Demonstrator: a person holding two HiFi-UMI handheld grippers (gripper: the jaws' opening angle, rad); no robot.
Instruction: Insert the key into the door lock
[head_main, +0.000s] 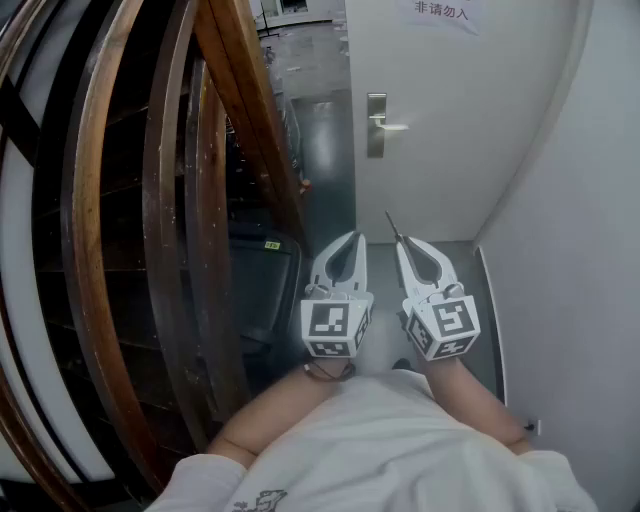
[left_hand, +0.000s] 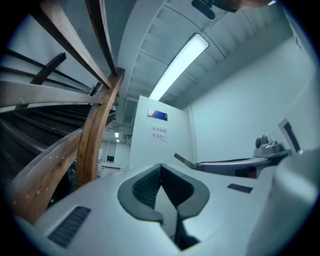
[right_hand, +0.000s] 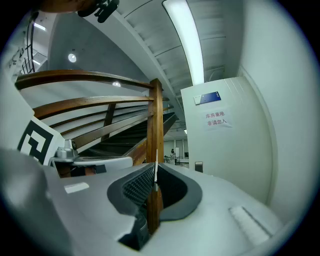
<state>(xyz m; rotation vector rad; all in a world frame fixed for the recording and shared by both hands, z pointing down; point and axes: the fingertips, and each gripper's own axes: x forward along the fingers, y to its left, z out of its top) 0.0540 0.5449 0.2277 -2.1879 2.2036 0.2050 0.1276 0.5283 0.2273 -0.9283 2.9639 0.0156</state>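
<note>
Room: narrow passage under a stair; white wall on the right, strip light overhead, a lit hall past the door's left edge.
Stair: curved wooden rails crowd the left side, near the left gripper.
Door: white, straight ahead, paper sign near the top.
Floor: grey and glossy, bare between the person and the door.
Left gripper: jaws together, nothing between them; held just beside the right one.
Right gripper: clamped on the key, aimed at the door.
Lock: metal plate with a lever handle near the door's left edge; too far off to make out the keyhole.
Key: thin blade sticks out past the right jaw tips, edge-on in the right gripper view; well apart from the lock.
Step in hand: my guess is the approach, with the whole walk-up yet to come.
Doing it well: close in first and get the keyhole in clear sight. Bring the blade square to the plate and turned to match the slot before pushing. Ease in along the blade's own line; a skewed push could twist the key in the pads. The free left gripper could steady the handle, and should keep clear of the rails.
</note>
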